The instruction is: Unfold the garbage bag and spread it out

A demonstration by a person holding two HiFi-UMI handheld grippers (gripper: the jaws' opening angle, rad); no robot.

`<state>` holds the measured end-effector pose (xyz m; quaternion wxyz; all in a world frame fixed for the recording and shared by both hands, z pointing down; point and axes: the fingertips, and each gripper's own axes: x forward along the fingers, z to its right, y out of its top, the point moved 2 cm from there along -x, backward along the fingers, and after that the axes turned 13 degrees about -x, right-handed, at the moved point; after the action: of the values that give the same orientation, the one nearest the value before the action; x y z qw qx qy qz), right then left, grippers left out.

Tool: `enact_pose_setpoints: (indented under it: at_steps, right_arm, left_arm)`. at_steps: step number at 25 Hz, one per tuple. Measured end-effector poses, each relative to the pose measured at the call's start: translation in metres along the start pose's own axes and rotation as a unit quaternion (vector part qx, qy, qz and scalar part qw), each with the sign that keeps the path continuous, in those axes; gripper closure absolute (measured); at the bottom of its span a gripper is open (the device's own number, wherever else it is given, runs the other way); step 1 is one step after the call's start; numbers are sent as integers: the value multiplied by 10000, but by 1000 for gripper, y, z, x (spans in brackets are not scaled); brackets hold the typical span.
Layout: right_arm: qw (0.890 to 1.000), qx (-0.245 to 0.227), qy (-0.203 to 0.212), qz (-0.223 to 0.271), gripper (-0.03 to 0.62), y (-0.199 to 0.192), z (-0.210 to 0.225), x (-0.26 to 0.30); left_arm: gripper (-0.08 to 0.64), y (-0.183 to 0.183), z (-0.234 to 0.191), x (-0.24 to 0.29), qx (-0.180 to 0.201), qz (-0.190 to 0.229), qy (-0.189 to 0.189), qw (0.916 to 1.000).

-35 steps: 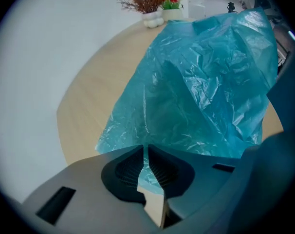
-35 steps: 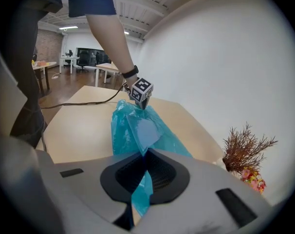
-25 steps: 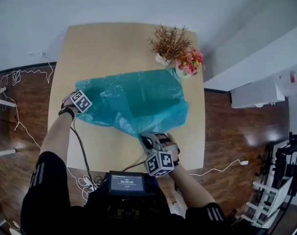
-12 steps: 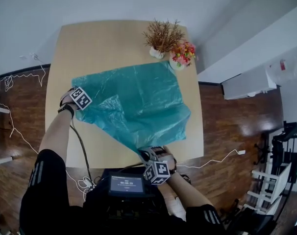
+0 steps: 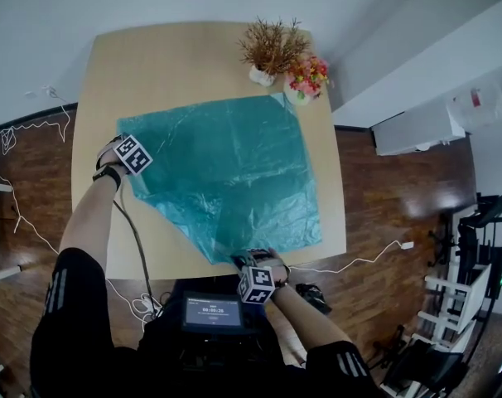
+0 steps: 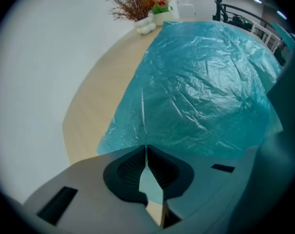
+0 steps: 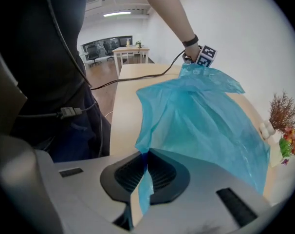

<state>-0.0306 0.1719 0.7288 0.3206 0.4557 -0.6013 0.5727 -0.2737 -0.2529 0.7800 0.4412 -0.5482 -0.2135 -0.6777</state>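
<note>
Clamping two corners of the teal garbage bag [image 5: 234, 172], left gripper [image 6: 146, 150] and right gripper [image 7: 146, 157] hold it across the table [image 5: 152, 65]; tugging could drag its far corner against the flower pots [image 5: 296, 94].

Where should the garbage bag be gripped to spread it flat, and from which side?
Probably at its corners, from outside the sheet, steeply downward. The garbage bag is limp film lying flat on the table, so only edges can be pinched; left gripper and right gripper are shut on two corners.

Office — plain table [image 5: 164, 60], wood floor [image 5: 383, 185], cables [image 5: 375, 256]
</note>
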Motion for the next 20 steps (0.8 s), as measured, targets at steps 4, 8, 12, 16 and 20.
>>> enact_pose_setpoints:
  at_steps: [4, 8, 12, 16, 20]
  right_arm:
    - [9996, 123, 197, -136, 554, -11, -1, 9]
    - [9992, 139, 241, -271, 543, -21, 1, 15]
    - [9990, 163, 299, -278, 537, -29, 2, 18]
    - [9992, 122, 271, -256, 538, -28, 2, 18]
    - [9991, 102, 313, -258, 538, -25, 0, 19]
  left_arm:
    - [524, 3, -1, -1, -51, 15, -16, 10000]
    - [491, 25, 2, -38, -200, 607, -331, 9974]
    - [430, 63, 58, -134, 329, 1407, -2053, 9680]
    - [377, 80, 132, -199, 1221, 1573, -3372, 9201]
    - [303, 88, 196, -215, 1586, 1280, -4038, 8919]
